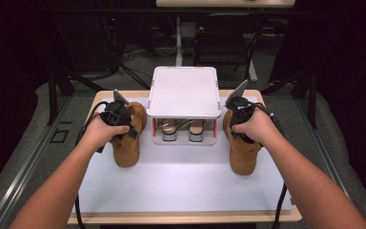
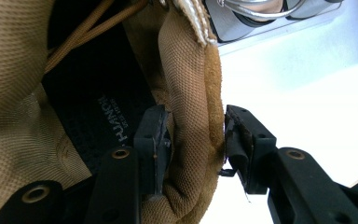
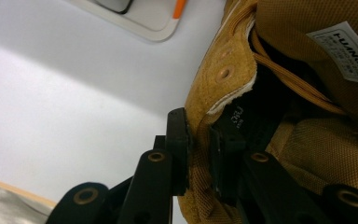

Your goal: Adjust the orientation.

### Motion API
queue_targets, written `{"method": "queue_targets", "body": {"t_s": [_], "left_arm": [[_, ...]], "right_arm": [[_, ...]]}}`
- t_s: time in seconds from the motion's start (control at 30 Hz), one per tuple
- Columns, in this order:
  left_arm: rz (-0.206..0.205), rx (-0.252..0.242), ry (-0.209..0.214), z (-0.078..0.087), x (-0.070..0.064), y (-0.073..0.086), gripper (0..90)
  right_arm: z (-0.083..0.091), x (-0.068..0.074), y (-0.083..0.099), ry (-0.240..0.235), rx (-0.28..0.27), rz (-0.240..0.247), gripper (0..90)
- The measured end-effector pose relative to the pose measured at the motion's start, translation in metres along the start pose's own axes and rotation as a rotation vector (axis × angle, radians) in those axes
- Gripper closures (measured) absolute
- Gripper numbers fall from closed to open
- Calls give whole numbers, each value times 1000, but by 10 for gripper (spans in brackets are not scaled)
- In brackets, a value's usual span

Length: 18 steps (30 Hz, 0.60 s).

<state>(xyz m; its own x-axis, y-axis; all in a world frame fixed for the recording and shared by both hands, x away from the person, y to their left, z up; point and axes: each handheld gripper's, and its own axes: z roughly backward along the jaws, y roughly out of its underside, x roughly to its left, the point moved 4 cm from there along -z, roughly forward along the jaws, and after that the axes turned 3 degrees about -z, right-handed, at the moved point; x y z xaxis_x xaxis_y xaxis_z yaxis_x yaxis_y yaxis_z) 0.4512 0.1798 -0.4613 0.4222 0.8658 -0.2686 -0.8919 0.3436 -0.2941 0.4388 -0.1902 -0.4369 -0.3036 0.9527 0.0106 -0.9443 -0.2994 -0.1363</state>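
Two tan suede boots stand on the white mat, the left boot [image 1: 126, 150] and the right boot [image 1: 243, 157], on either side of a white rack. My left gripper [image 1: 116, 117] is shut on the left boot's collar [image 2: 191, 93], one jaw inside the opening and one outside. My right gripper [image 1: 240, 114] is shut on the right boot's collar [image 3: 223, 74] in the same way, with one jaw down in the dark lining. In both gripper views, the left gripper [image 2: 193, 140] and the right gripper [image 3: 198, 144] pinch the padded rim tightly.
A white two-level rack [image 1: 184, 93] stands at the table's middle back, with a pair of shoes [image 1: 169, 129] on its lower shelf. Its base corner [image 3: 140, 18] lies close to the right boot. The white mat [image 1: 181, 181] stretches toward the near edge.
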Motion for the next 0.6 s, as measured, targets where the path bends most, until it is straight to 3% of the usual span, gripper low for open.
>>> {"method": "queue_targets", "body": {"t_s": [0.2,0.33,0.43,0.6], "left_arm": [[-5,3,-6,-2,0,0,622],[-19,13,-22,-1,-1,0,695],[-30,16,-52,0,-3,1,765],[-41,31,-72,1,-5,2,783]], "right_arm": [[2,14,11,-19,2,24,789],[0,16,12,-18,0,17,781],[-2,17,12,-45,-8,5,757],[-1,16,14,-36,-5,12,706]]}}
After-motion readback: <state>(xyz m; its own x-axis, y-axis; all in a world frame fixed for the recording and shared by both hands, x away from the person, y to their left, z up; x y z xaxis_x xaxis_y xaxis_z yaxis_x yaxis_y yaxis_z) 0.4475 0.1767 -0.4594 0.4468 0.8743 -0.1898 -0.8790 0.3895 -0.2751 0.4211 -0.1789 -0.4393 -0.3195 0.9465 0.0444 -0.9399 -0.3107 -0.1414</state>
